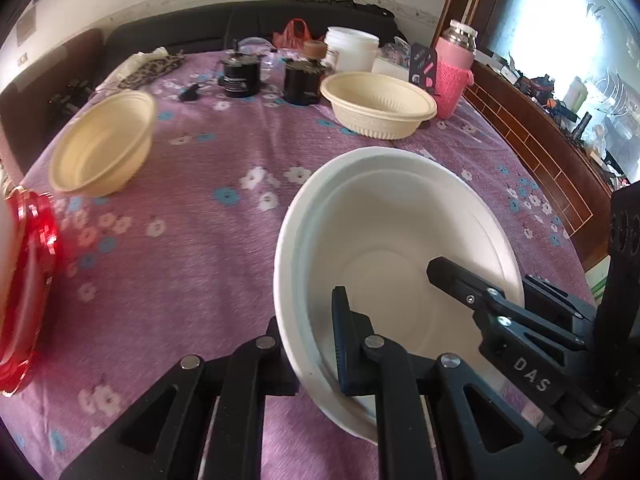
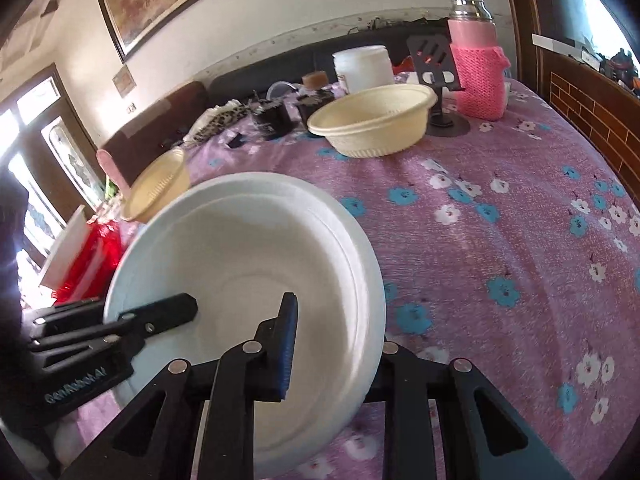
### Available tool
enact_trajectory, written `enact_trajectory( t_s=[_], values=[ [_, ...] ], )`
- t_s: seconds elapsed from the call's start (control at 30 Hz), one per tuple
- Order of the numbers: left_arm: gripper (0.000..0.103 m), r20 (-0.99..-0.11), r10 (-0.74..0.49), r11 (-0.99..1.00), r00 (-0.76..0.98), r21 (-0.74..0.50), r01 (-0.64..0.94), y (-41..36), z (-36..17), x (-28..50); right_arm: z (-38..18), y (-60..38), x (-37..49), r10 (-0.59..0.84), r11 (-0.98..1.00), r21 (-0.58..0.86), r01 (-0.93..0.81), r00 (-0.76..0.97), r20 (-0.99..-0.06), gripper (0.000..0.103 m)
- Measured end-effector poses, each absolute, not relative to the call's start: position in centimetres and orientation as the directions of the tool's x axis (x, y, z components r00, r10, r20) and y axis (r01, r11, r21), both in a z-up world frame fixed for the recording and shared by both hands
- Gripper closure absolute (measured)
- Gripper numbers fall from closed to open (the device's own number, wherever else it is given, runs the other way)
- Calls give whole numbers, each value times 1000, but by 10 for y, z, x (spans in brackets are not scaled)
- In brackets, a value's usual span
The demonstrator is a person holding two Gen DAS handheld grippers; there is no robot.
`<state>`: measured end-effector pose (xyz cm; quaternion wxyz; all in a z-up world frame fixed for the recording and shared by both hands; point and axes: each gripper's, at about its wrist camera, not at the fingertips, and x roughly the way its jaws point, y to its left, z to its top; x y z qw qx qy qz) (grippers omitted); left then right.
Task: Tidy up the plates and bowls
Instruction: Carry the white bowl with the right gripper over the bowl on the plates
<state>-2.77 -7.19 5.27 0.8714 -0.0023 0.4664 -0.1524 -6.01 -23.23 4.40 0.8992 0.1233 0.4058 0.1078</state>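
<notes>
Left hand-held gripper [image 1: 312, 344] is clamped on the near-left rim of the white bowl [image 1: 384, 240], one pad inside, one outside. Right hand-held gripper [image 2: 336, 352] is clamped on the bowl's right rim in the right wrist view, blue pad inside, outer finger behind the wall. The white bowl is seen tilted, lower centre in both frames, over the purple floral cloth of the bench [image 1: 200, 264]. Red glossy item [image 1: 24, 280] sits at the left edge. Further back: one cream bowl [image 1: 104, 148] upper left, blurred; a second cream bowl [image 1: 380, 104] upper centre-right, beside a pink-sleeved bottle [image 1: 454, 68]. Black containers [image 1: 242, 76] and a white tub [image 1: 352, 48] stand at the far edge.
</notes>
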Motion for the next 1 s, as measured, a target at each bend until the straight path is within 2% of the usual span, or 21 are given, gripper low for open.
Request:
enact_trajectory(
  t_s=[0.13, 0.3, 0.47, 0.6, 0.8, 1.0],
  values=[
    [91, -779, -240, 964, 579, -121, 237, -48, 69, -49, 55, -214, -77, 333, 932, 344, -114, 641, -691, 79],
    [91, -726, -208, 976, 656, -106, 192, -11, 92, -76, 75, -177, -87, 347, 933, 318, -166, 640, -686, 78],
    [91, -673, -159, 987, 723, -115, 110, 47, 124, -91, 120, -119, -88, 374, 928, 269, -260, 656, -655, 78],
    [90, -636, -72, 997, 769, -79, 29, 96, 148, -91, 152, -60, -75, 409, 910, 231, -344, 652, -638, 78],
    [90, -659, 63, 995, 750, -18, -100, 167, 152, -70, 164, 33, -44, 426, 883, 165, -439, 604, -674, 76],
    [90, -715, 89, 988, 694, -24, -151, 215, 136, -41, 144, 92, -13, 420, 871, 163, -463, 530, -737, 76]
  ],
)
